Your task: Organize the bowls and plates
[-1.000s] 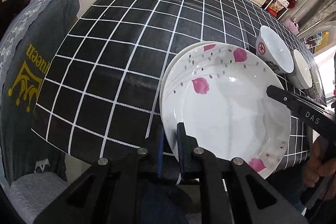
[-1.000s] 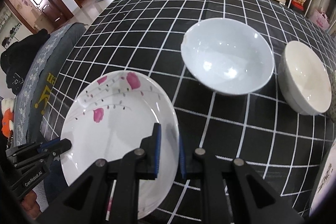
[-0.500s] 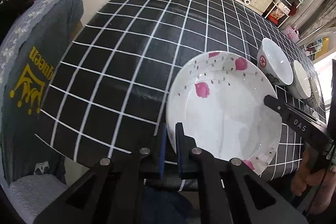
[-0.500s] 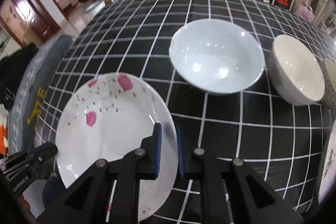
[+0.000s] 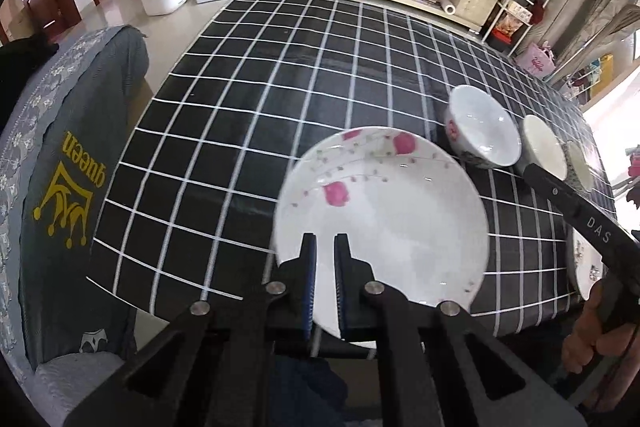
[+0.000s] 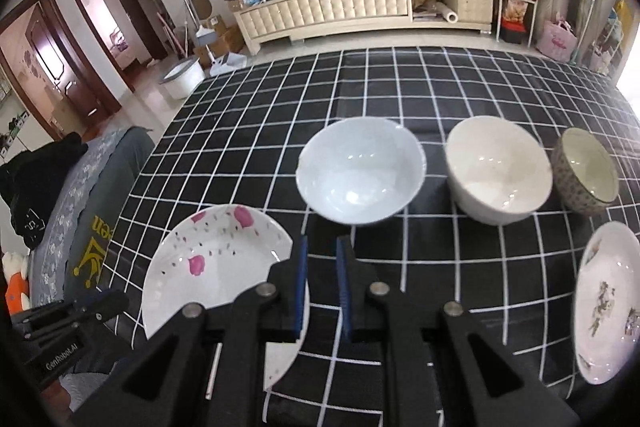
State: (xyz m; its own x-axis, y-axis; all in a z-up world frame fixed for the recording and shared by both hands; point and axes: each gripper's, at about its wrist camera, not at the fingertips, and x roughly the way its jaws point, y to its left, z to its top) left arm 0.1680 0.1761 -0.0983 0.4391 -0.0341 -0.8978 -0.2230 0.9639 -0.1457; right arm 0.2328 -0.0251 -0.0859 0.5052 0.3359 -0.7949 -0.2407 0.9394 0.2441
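A cream tufted cabinet (image 6: 340,9) lines the brown wall beyond glossy floor (image 5: 120,15).

Bowls (image 6: 360,175) right — tablecloth (image 5: 248,115) left bare

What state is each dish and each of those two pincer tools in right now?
left gripper: shut on the pink-flowered plate.
right gripper: slightly open, holding nothing.
pink-flowered plate: empty, held by its rim.
white bowl: upright, empty, on the table.
cream bowl: upright, empty.
patterned bowl: upright, empty.
second plate: lying on the table, empty.

Right gripper (image 6: 320,291) apparently hides the pink-flowered plate's (image 6: 216,267) edge.
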